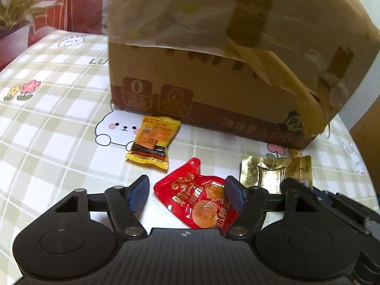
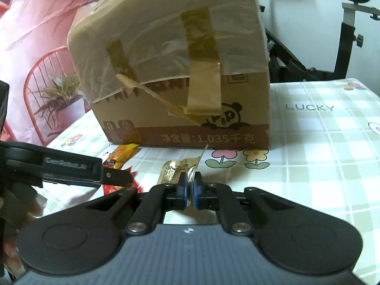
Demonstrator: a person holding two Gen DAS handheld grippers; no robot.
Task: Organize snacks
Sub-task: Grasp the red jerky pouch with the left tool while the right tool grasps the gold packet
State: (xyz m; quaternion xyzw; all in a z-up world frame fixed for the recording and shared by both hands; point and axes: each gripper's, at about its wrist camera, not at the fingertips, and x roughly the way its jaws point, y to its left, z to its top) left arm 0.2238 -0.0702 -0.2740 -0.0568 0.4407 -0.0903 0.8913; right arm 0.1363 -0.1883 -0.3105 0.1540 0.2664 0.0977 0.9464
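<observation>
A taped cardboard box point(image 1: 213, 54) stands on the checked tablecloth; it also shows in the right wrist view point(image 2: 180, 71). In front of it lie a yellow snack packet point(image 1: 152, 142), a red snack pouch point(image 1: 199, 197) and a gold foil packet point(image 1: 268, 173). My left gripper point(image 1: 186, 196) is open, its fingers either side of the red pouch, just above it. My right gripper point(image 2: 189, 190) is shut on the gold foil packet point(image 2: 177, 168). The yellow packet point(image 2: 121, 155) and a bit of the red pouch point(image 2: 111, 187) show behind the left gripper's body.
The tablecloth point(image 1: 47, 118) has cartoon prints and covers a table whose edge runs at the right point(image 2: 365, 142). A red wire chair point(image 2: 47, 76) with a potted plant point(image 2: 59, 95) stands at the left. Black exercise equipment point(image 2: 332, 35) is behind the table.
</observation>
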